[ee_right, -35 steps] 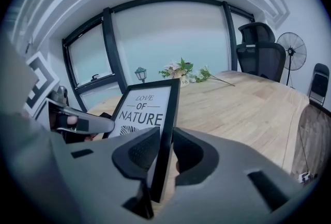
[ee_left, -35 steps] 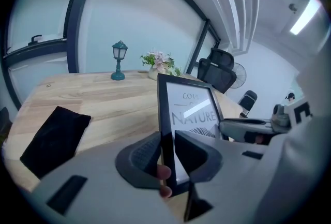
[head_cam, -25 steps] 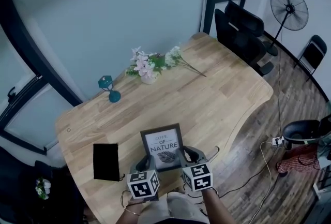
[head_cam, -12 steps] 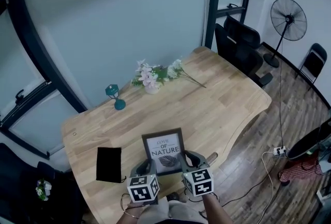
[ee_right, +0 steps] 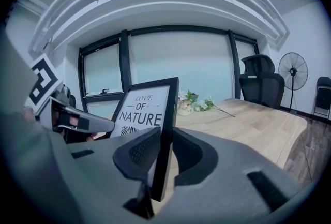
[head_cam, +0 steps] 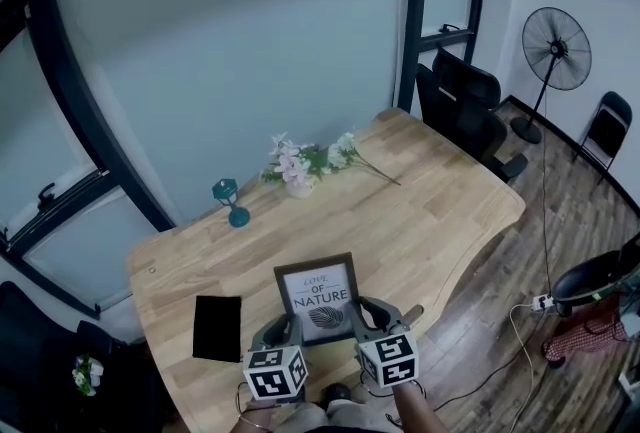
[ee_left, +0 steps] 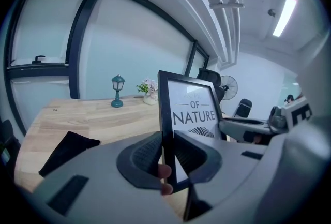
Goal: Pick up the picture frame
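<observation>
The picture frame [head_cam: 319, 298] is black-edged with a white print reading "LOVE OF NATURE". It stands nearly upright, lifted off the wooden table [head_cam: 420, 211] near its front edge. My left gripper [head_cam: 285, 329] is shut on the frame's left edge [ee_left: 166, 130], and my right gripper [head_cam: 366, 318] is shut on its right edge [ee_right: 166, 135]. In each gripper view the dark pads press both faces of the frame's border. The frame's lower edge is hidden behind the jaws.
A black cloth [head_cam: 217, 327] lies flat to the left of the frame. A small teal lantern [head_cam: 231, 200] and a vase of pink and white flowers [head_cam: 297, 164] stand near the far edge. Office chairs [head_cam: 470, 111] and a standing fan [head_cam: 555, 51] are to the right.
Both grippers have risen together with the frame held between them, and the frame now stands higher over the table. The head view has tipped up a little.
</observation>
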